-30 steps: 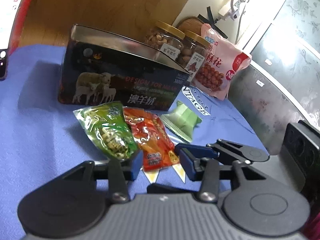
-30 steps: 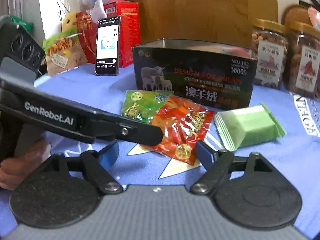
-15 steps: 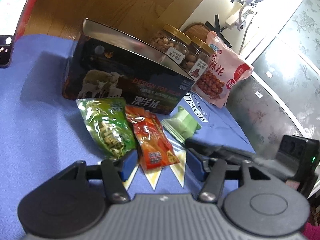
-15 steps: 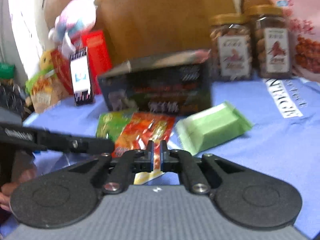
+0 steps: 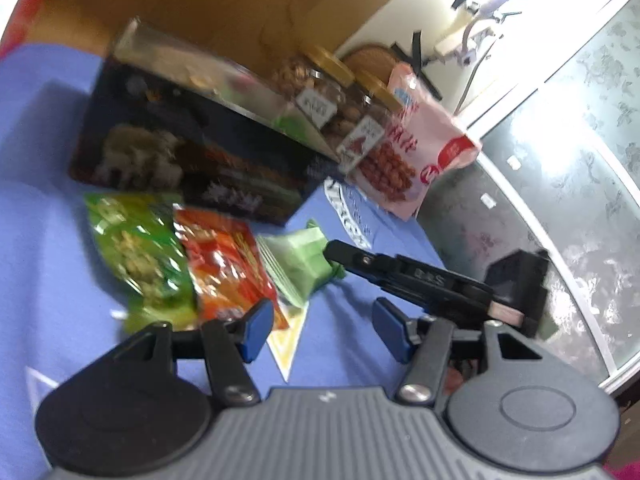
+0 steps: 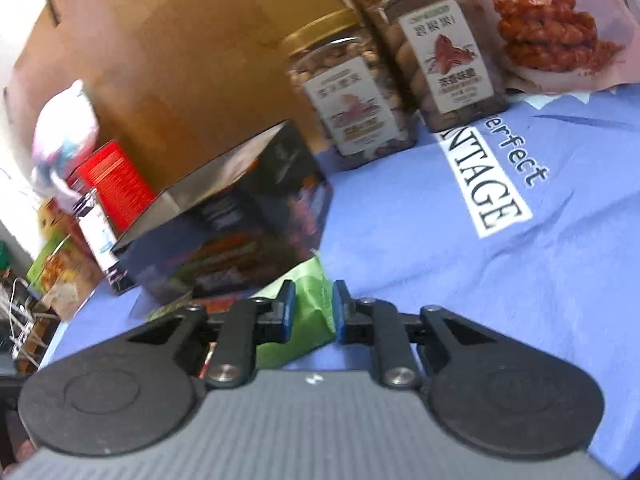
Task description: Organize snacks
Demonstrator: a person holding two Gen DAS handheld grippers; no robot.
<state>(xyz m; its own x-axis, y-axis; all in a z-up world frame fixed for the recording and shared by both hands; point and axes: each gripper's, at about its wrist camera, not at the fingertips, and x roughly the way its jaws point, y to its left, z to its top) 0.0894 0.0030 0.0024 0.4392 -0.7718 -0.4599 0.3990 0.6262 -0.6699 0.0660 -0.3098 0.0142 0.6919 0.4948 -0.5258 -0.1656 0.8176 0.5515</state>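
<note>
Left gripper (image 5: 322, 326): its blue pads are apart, with nothing between them.
Right gripper (image 5: 340, 256): its tip touches the light green packet (image 5: 298, 258).
Snacks in a row: green bag (image 5: 138, 256), red bag (image 5: 224, 266), then the light green packet.
Dark box (image 5: 188, 160): behind the snacks, open on top.
Cloth (image 5: 44, 240): blue.
Nut jars (image 5: 320, 92): behind the box.

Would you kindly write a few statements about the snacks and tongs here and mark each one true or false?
1. The right tongs are shut on the pale green packet. True.
2. The left tongs grip the red packet. False: they stand open, holding nothing.
3. Two gold-lidded jars stand beside the dark tin box. True.
4. The red packet lies inside the tin box. False: it lies on the blue cloth before the box.
5. The darker green packet lies next to the red one. True.
</note>
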